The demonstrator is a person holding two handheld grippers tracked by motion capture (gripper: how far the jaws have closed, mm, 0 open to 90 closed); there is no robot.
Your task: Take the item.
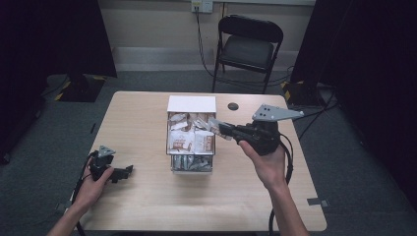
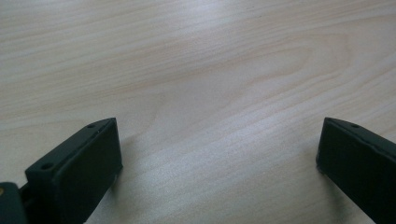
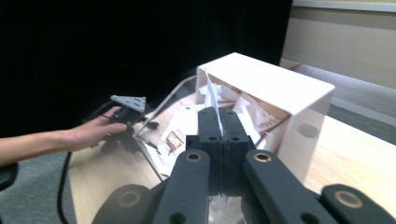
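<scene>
above the box's (image 1: 192,104) right edge, right hand-held gripper (image 1: 215,125) pinches a packet (image 3: 211,95).

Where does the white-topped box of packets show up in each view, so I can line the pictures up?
High view: the box sits mid-table, packets spilling toward the person.
Right gripper view: the box is at upper right, just beyond the closed jaws.
Left gripper view: bare table between open jaws, no box.
Shared landmark: the left gripper, at lower left in the high view, at mid-left in the right gripper view.
</scene>
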